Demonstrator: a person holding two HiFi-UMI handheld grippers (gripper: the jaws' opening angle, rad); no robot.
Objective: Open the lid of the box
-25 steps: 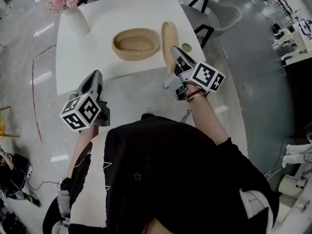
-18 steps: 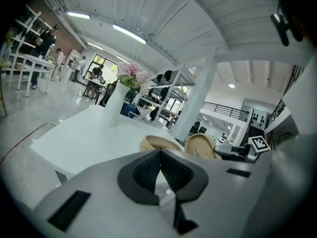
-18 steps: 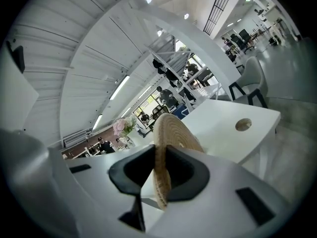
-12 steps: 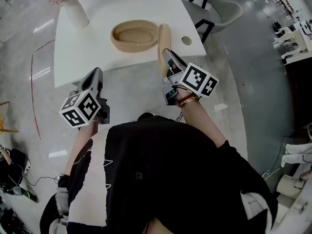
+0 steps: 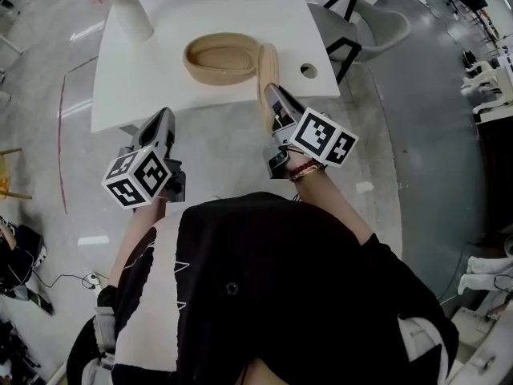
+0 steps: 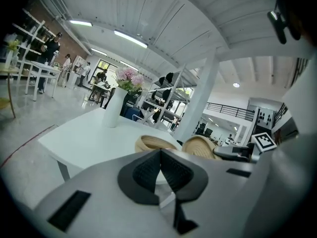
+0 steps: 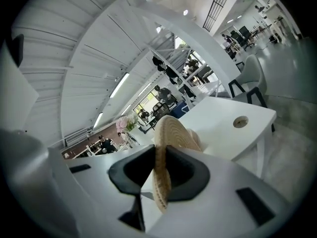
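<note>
The woven oval box [image 5: 220,58] stands lidless on the white table [image 5: 160,79], showing its hollow inside. Its woven lid [image 5: 267,77] is held on edge just right of the box, over the table's near edge. My right gripper [image 5: 273,101] is shut on the lid's near rim. In the right gripper view the lid [image 7: 168,133] stands upright between the two dark pads of my right gripper [image 7: 159,168]. My left gripper [image 5: 163,120] hangs off the table's near edge, shut and holding nothing. In its own view my left gripper [image 6: 161,168] looks at the box [image 6: 154,144] and lid [image 6: 200,147].
A white vase with pink flowers [image 5: 128,10] stands at the table's far left corner. A round hole [image 5: 309,70] is cut in the tabletop near the right edge. A grey chair [image 5: 369,26] stands beyond the right side. Polished floor surrounds the table.
The lid, lying broad beside the box a second ago, now shows edge-on and closer to the box. My right gripper has shifted left with it. My left gripper has barely moved.
</note>
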